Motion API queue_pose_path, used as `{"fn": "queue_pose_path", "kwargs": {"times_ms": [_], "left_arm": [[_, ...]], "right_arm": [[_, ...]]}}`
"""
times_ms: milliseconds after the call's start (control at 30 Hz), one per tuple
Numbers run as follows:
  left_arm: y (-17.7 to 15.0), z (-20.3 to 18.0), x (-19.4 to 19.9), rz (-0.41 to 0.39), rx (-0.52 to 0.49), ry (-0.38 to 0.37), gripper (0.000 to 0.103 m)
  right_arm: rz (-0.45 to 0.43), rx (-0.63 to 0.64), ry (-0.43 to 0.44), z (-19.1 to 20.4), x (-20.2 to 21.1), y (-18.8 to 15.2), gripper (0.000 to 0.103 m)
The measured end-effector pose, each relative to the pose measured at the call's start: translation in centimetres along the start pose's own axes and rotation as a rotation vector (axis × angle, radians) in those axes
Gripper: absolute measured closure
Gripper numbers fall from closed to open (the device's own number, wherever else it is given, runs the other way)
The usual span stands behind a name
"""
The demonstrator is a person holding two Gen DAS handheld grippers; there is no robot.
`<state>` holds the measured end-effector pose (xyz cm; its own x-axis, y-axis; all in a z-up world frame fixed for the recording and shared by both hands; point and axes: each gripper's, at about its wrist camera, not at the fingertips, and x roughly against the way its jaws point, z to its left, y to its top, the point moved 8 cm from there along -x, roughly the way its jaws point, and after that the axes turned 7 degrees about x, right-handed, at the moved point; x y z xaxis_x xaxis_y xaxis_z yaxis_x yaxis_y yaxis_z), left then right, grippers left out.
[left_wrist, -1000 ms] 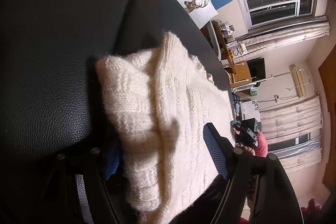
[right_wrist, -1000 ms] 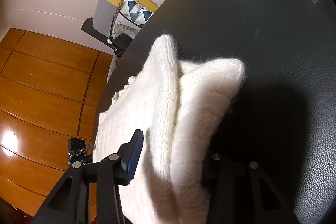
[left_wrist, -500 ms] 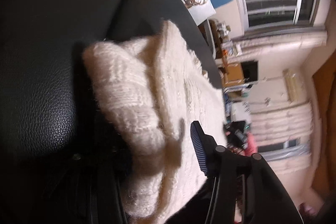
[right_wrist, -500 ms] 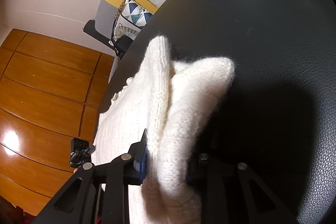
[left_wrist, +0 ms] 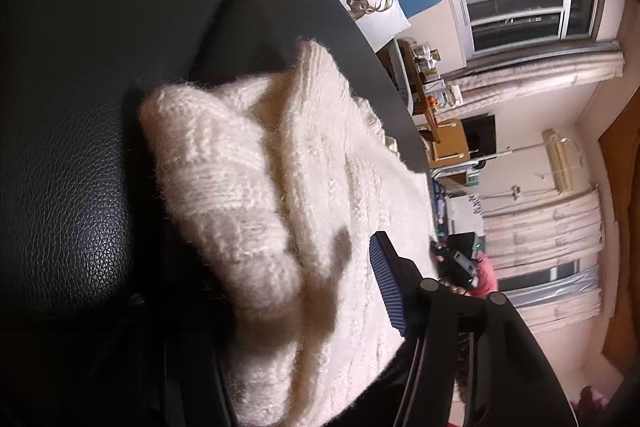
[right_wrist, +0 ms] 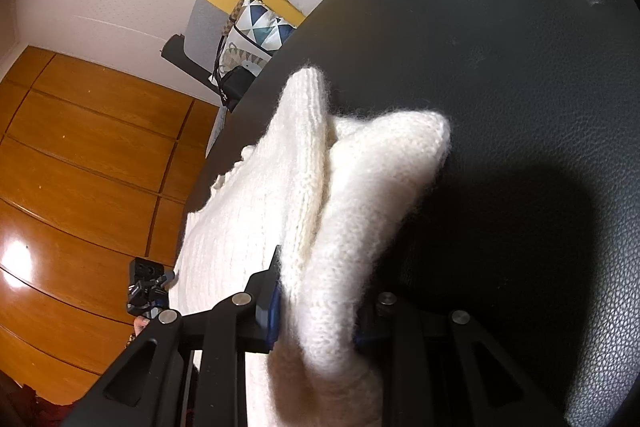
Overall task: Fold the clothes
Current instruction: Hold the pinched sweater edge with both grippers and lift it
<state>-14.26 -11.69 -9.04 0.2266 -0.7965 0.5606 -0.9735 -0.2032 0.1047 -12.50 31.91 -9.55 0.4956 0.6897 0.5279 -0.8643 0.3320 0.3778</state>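
Both grippers have closed in on the white sweater [right_wrist: 304, 195]
Right gripper [right_wrist: 316, 319] clamps the fold; left gripper [left_wrist: 296, 291] jaws opening around it; folding unfinished

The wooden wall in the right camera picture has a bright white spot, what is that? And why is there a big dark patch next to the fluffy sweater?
Right wrist view: the white spot is glare, light bouncing off the shiny wooden wall; the dark patch is the shadow the sweater casts on the black surface. Left wrist view: the curtains look bent from the fisheye lens.
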Motion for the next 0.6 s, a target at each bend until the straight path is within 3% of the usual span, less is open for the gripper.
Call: {"fn": "queue_pose_path", "kwargs": {"times_ms": [167,300,600], "left_arm": [[0.5,-0.5,-0.5,0.017,-0.039,0.056,0.048],[0.6,-0.1,-0.5,0.009,-0.070,0.109,0.066],[0.5,0.7,-0.2,-0.028,-0.061,0.104,0.074]], "right_arm": [[0.028,-0.021,0.009,0.0,-0.2,0.1,0.080],[0.033,-0.019,0.015,0.0,-0.1,0.1,0.080],[0.025,0.009,-0.009,0.3,-0.2,0.2,0.080]]}}
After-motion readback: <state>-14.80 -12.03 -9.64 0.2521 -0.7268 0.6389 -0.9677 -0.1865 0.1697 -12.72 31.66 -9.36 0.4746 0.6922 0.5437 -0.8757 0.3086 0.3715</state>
